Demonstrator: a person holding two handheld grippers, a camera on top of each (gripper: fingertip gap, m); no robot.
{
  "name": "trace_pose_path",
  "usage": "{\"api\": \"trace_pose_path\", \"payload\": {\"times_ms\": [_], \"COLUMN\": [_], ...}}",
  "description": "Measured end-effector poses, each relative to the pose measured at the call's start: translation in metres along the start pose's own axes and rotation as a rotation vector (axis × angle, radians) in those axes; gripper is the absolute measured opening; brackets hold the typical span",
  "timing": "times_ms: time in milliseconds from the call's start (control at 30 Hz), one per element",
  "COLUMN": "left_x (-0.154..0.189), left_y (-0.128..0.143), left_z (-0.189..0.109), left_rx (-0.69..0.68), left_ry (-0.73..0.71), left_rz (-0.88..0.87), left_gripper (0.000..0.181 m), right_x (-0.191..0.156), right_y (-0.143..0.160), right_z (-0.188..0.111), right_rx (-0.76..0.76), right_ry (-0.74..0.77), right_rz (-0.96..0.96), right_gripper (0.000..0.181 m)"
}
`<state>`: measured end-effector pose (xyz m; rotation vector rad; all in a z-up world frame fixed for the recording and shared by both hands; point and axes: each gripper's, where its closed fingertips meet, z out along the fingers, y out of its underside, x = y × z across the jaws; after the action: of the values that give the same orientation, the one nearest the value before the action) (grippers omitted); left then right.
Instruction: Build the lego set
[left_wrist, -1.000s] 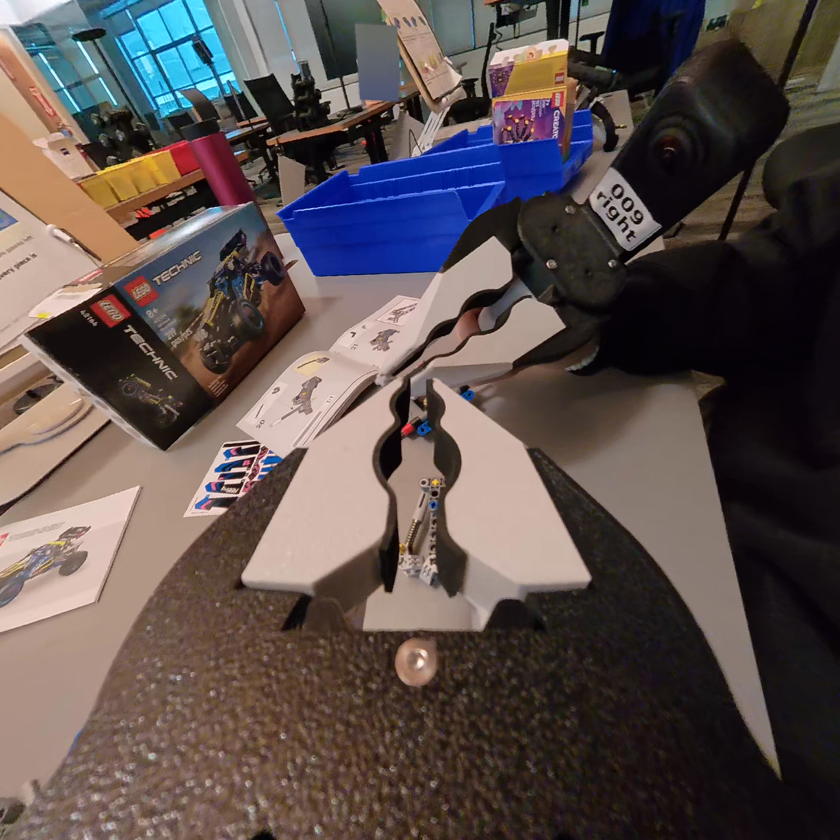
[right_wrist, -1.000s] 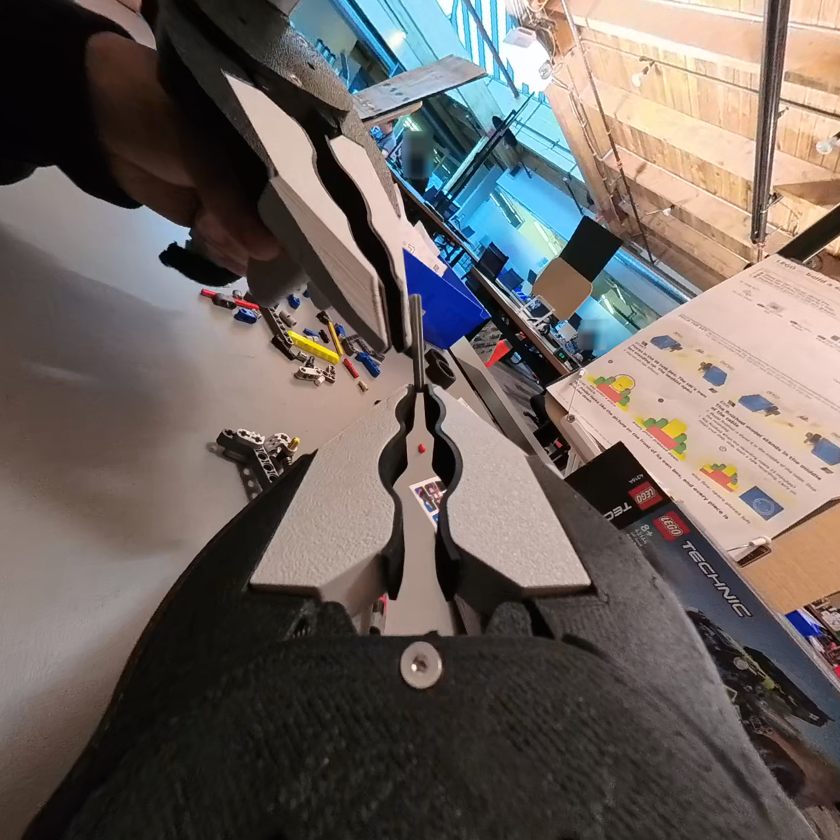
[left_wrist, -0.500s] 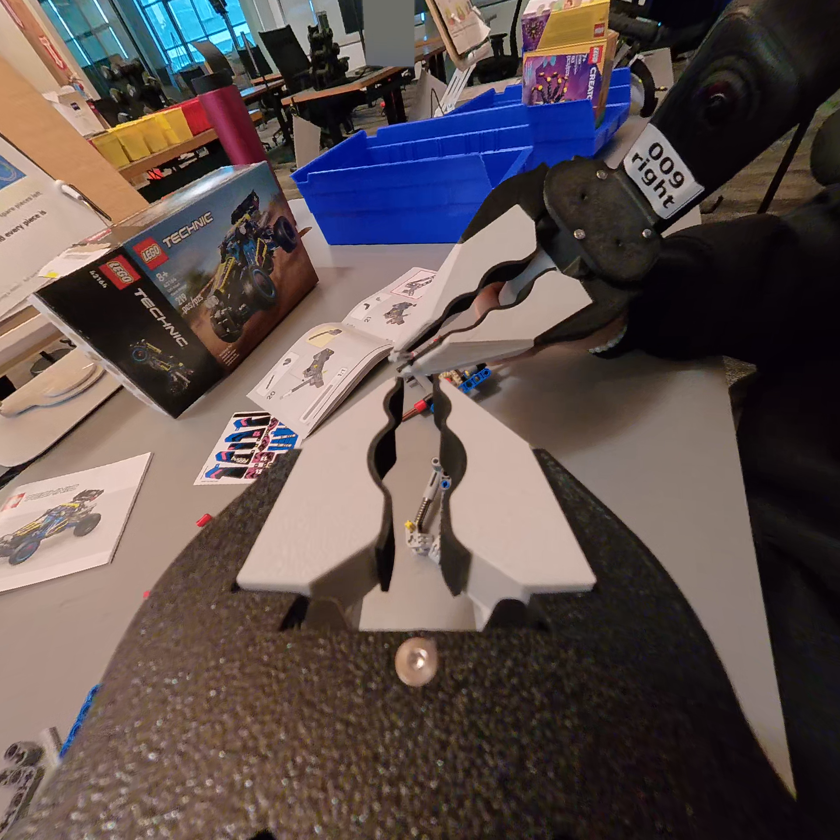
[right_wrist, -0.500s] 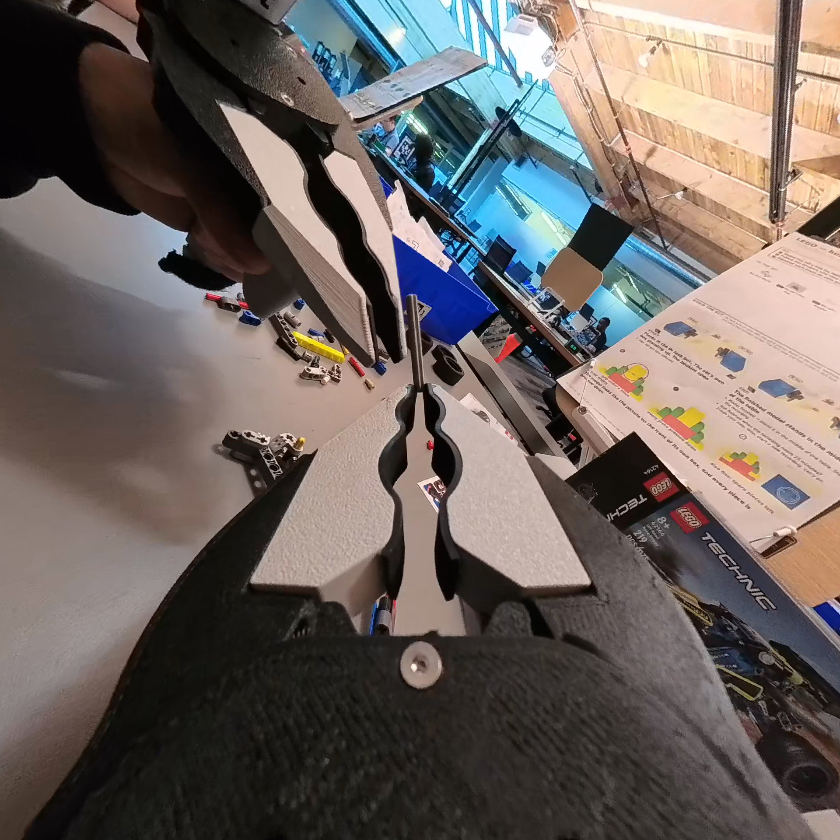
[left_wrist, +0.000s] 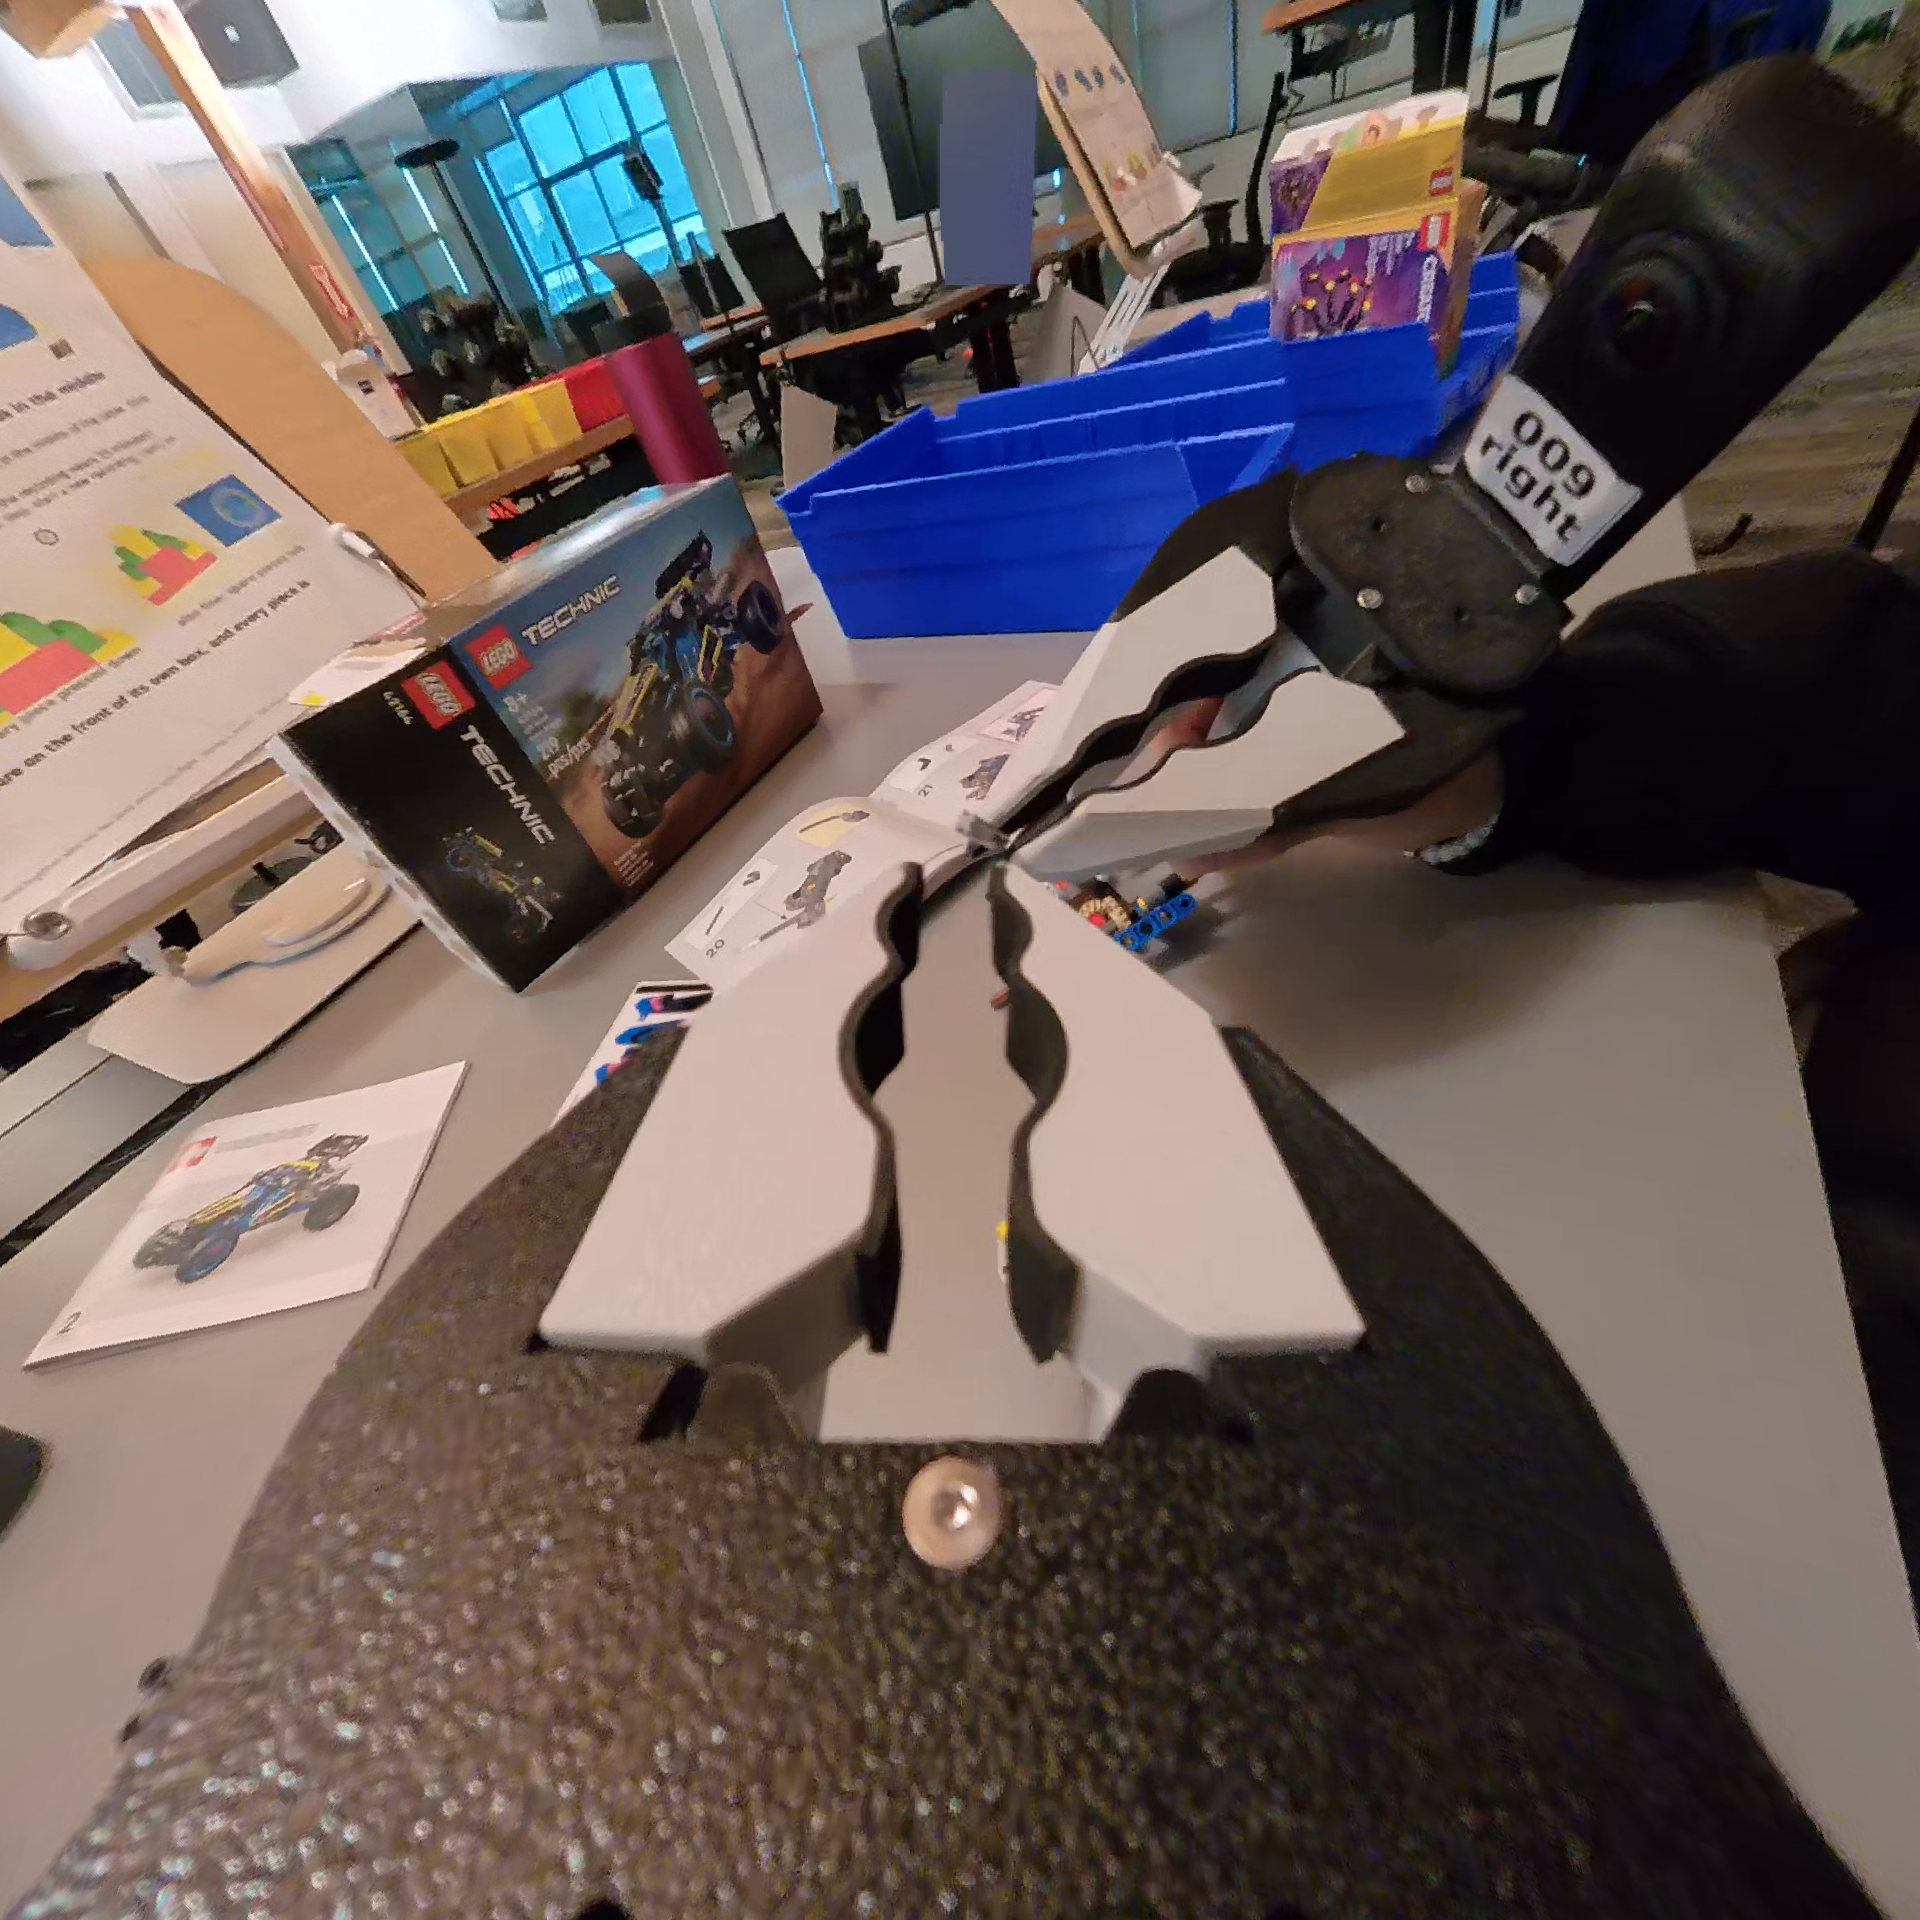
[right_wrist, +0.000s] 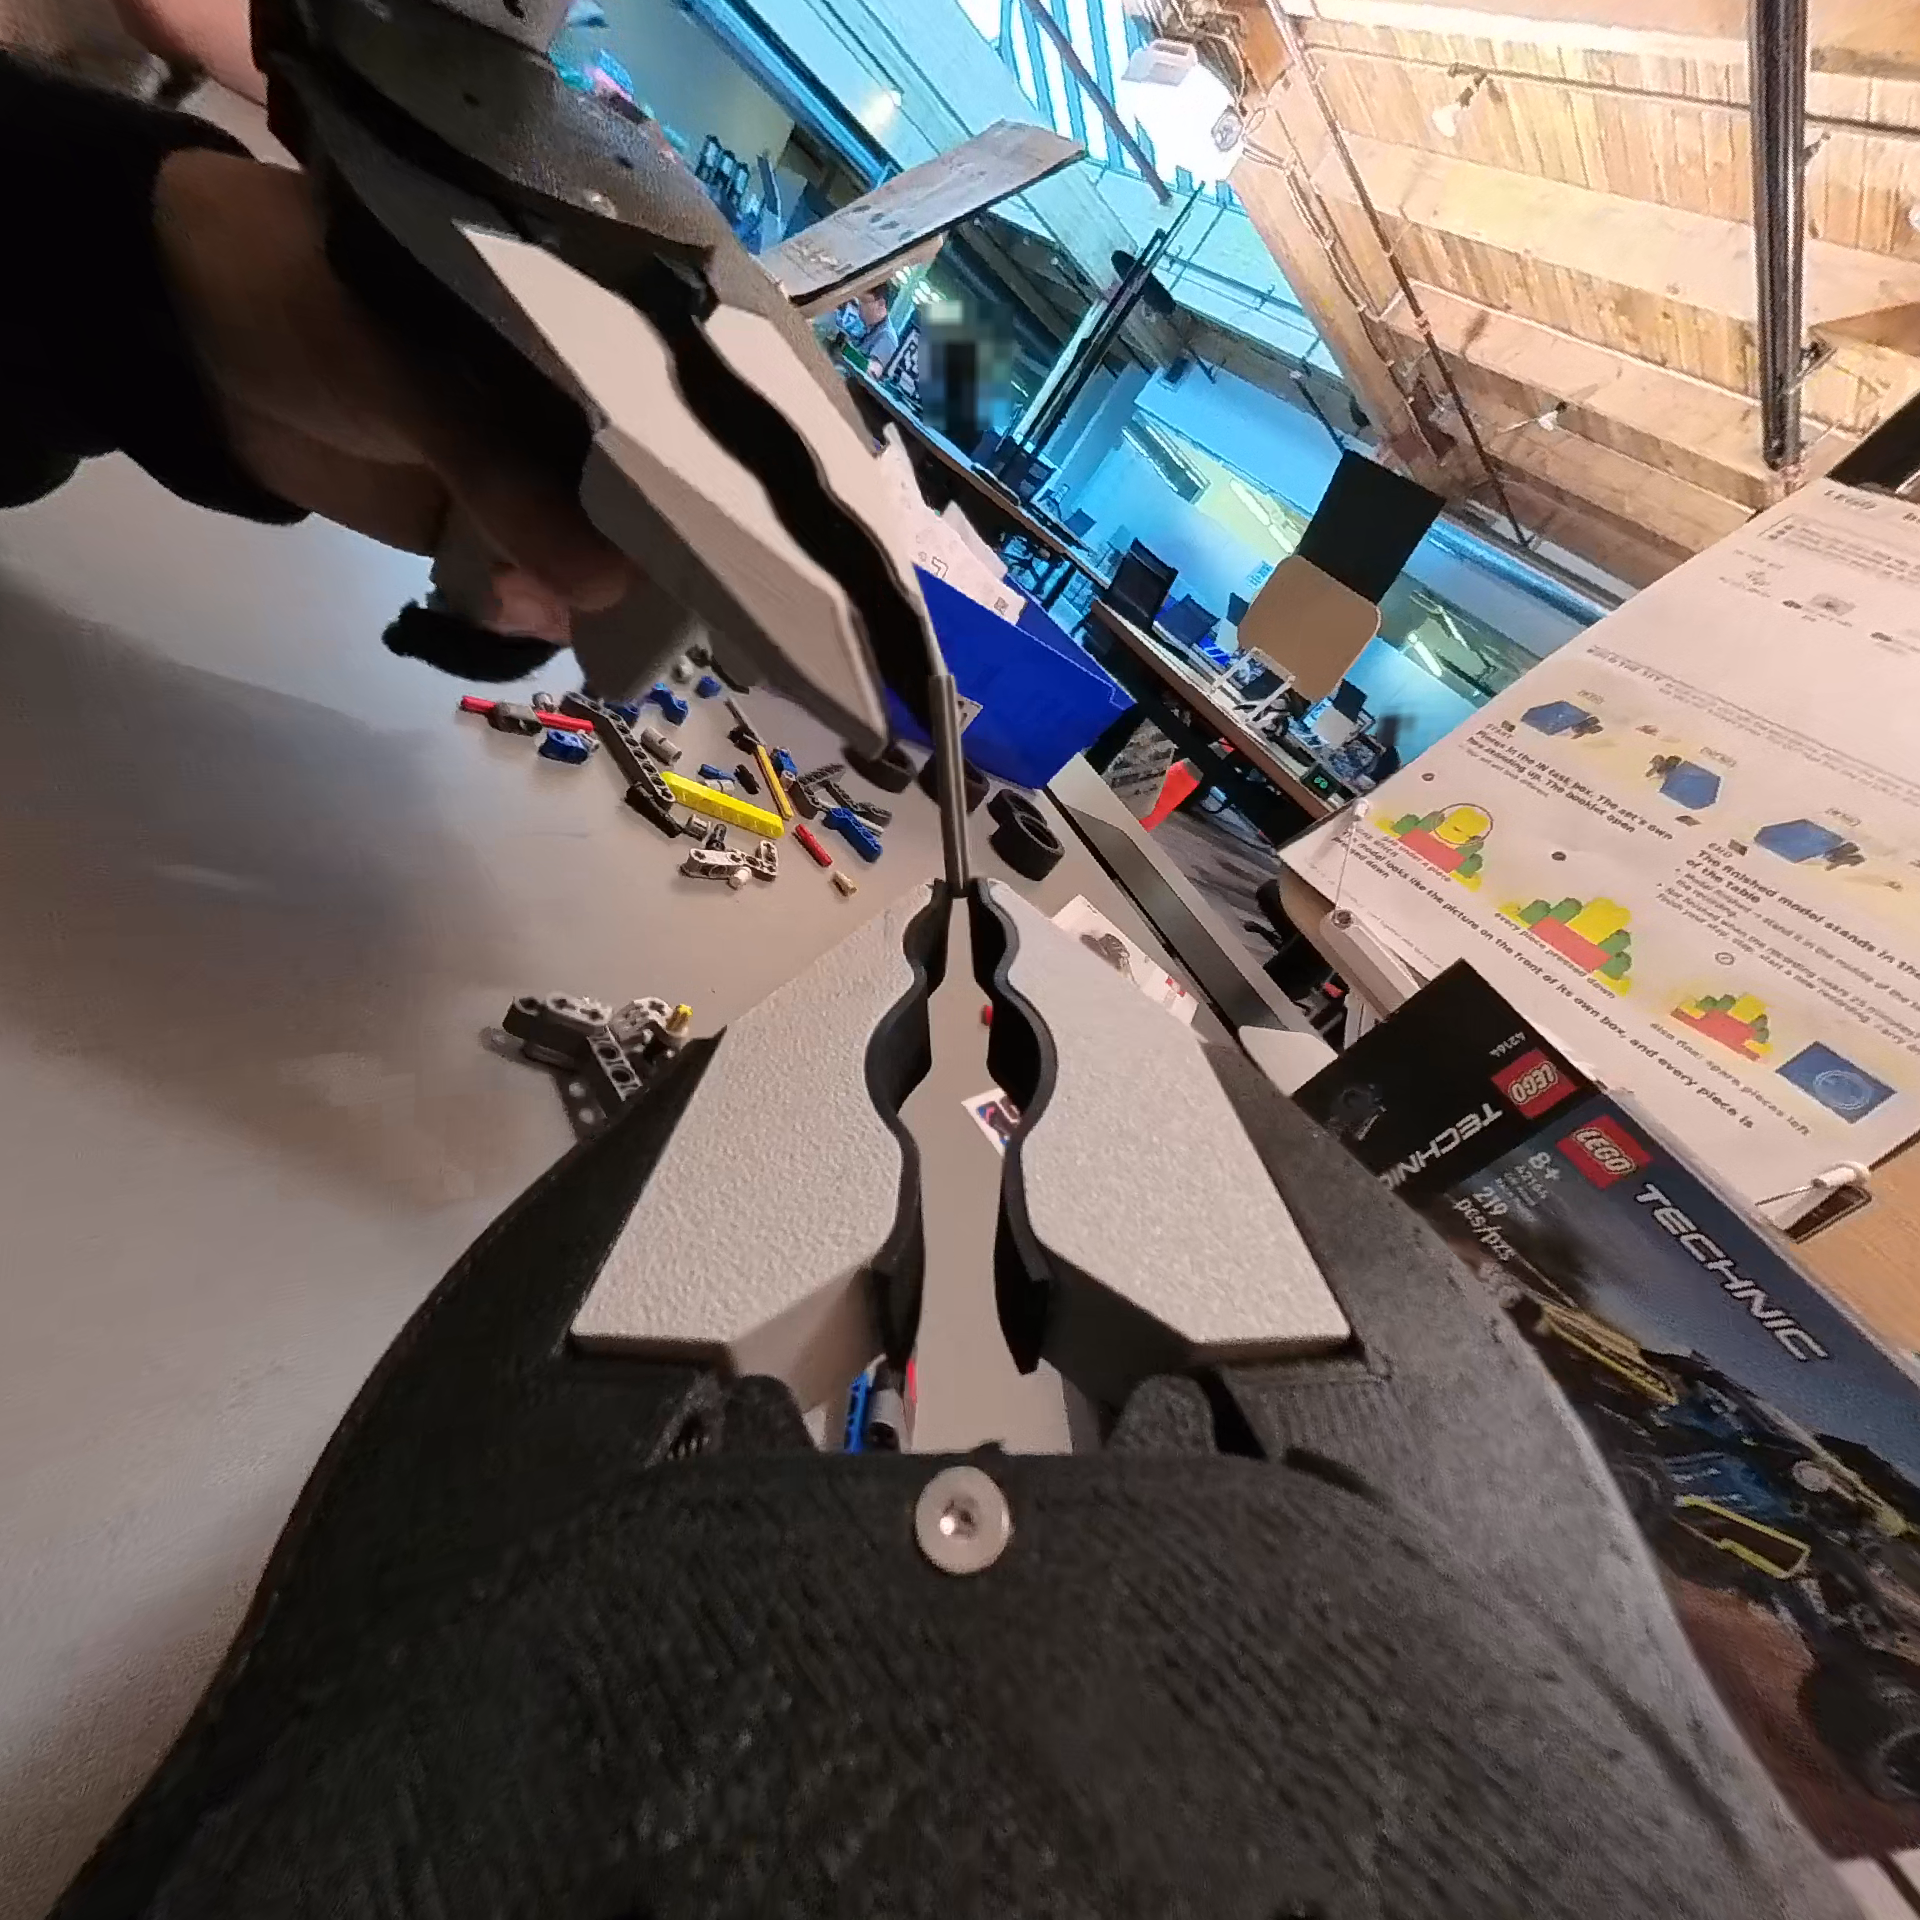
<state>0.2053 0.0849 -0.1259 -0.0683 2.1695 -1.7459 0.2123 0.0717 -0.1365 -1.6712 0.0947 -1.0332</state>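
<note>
My right gripper (right_wrist: 961, 888) is shut on a thin grey axle (right_wrist: 951, 779) that sticks straight out past its tips. In the left wrist view the right gripper (left_wrist: 1000, 831) comes in from the right, with the axle's end (left_wrist: 977, 826) just above my left gripper's tips. My left gripper (left_wrist: 951, 881) is open with a narrow gap and holds nothing. It also shows in the right wrist view (right_wrist: 904, 707), its tips right beside the axle's far end. A small grey Technic assembly (right_wrist: 597, 1039) lies on the table below.
Loose Technic pieces (right_wrist: 727, 800) and black tyres (right_wrist: 1029, 831) lie scattered. The set's box (left_wrist: 582, 748), an open instruction booklet (left_wrist: 821, 883), a sticker sheet (left_wrist: 644, 1029) and a second booklet (left_wrist: 249, 1216) lie on the grey table. Blue bins (left_wrist: 1039, 520) stand behind. My left and right fingertips are right by each other.
Both grippers have shifted together over the table, keeping tips close. The small assembly seen through my left gripper's gap earlier is now almost hidden. The right still grips the axle.
</note>
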Motion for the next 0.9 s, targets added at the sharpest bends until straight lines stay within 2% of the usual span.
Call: {"api": "trace_pose_path", "payload": {"times_ms": [67, 133, 233, 500, 633, 733, 833, 900], "left_x": [0.002, 0.004, 0.009, 0.018, 0.016, 0.010, 0.004, 0.000], "left_y": [0.007, 0.008, 0.005, -0.001, 0.001, 0.003, 0.009, 0.019], "left_z": [0.001, 0.003, 0.004, 0.003, 0.005, 0.003, -0.001, -0.007], "left_rx": [-0.037, -0.036, 0.001, 0.040, 0.029, 0.019, -0.017, -0.089], "left_ry": [0.011, 0.022, 0.068, 0.120, 0.099, 0.073, 0.061, 0.066], "left_rz": [0.006, -0.016, -0.058, -0.049, -0.031, 0.000, 0.014, 0.029], "left_gripper": [0.021, 0.024, 0.023, 0.010, 0.017, 0.015, 0.015, 0.016], "right_x": [0.002, -0.001, -0.008, -0.008, 0.002, 0.016, 0.020, 0.019], "right_y": [-0.001, -0.003, -0.003, -0.009, -0.007, -0.004, 0.001, 0.001], "right_z": [-0.001, -0.001, 0.001, -0.001, -0.002, -0.006, -0.007, -0.006], "right_rx": [0.014, 0.029, 0.039, 0.073, 0.058, 0.049, 0.033, 0.026], "right_ry": [-0.002, -0.027, -0.076, -0.070, -0.010, 0.054, 0.067, 0.070], "right_rz": [0.028, 0.056, 0.083, 0.065, 0.049, 0.082, 0.104, 0.088], "right_gripper": [0.002, 0.002, 0.002, 0.002, 0.002, 0.002, 0.002, 0.002]}}
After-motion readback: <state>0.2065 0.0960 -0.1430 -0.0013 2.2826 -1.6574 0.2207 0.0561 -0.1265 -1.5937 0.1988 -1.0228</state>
